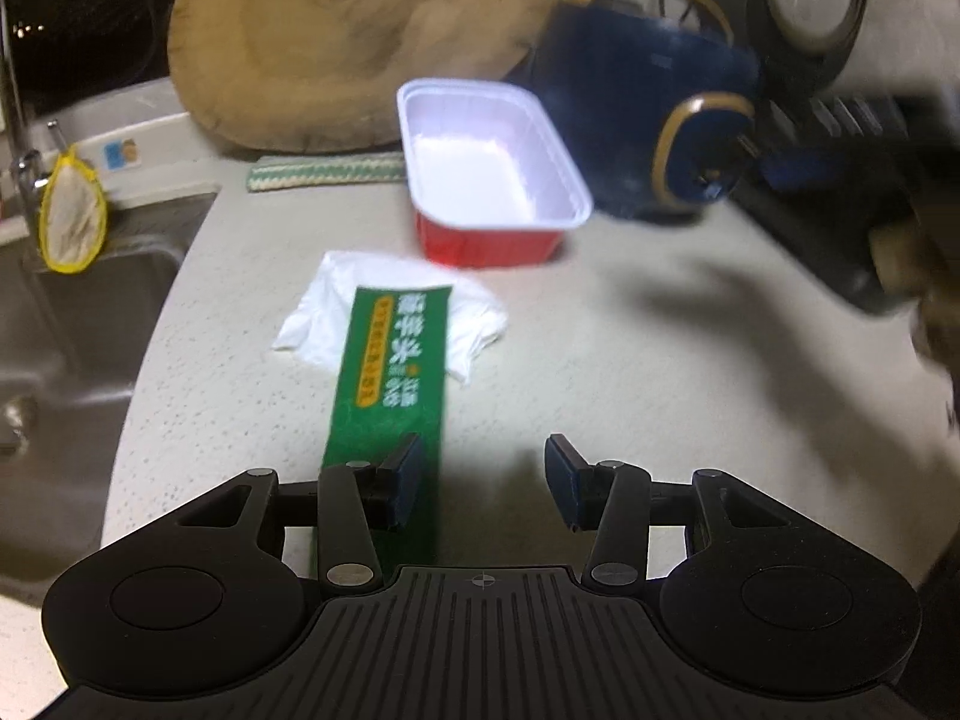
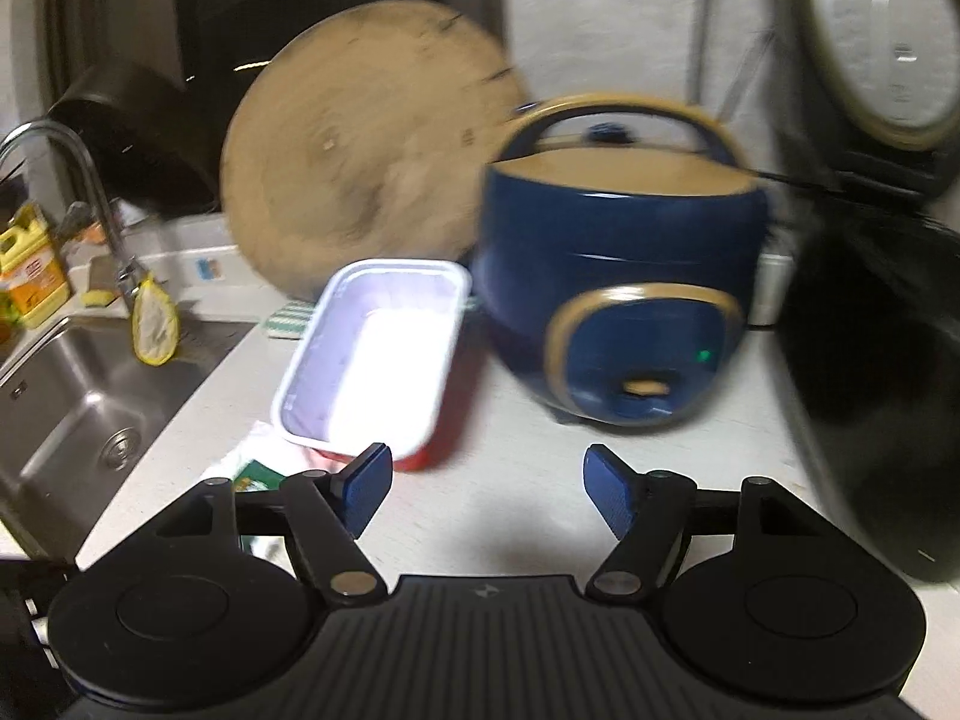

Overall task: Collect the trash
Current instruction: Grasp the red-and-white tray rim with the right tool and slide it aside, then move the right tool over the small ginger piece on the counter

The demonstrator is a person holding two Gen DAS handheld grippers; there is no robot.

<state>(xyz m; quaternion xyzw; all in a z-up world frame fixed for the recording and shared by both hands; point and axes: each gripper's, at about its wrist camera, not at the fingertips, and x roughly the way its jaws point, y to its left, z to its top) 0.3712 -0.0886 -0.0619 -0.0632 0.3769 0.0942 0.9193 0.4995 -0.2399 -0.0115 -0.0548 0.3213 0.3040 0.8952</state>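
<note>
A green printed packet lies flat on the pale counter, its far end resting on a crumpled white tissue. Beyond them stands an empty red tray with a white inside. My left gripper is open just above the counter. Its left finger overlaps the packet's near end, and bare counter shows between the pads. My right gripper is open with nothing between its fingers. The red tray sits just ahead and left of it, with the tissue and a corner of the packet showing behind its left finger.
A blue rice cooker stands right of the tray, and a round wooden board leans on the wall behind. A steel sink drops off at the left. A black appliance blocks the right side. A striped cloth lies by the board.
</note>
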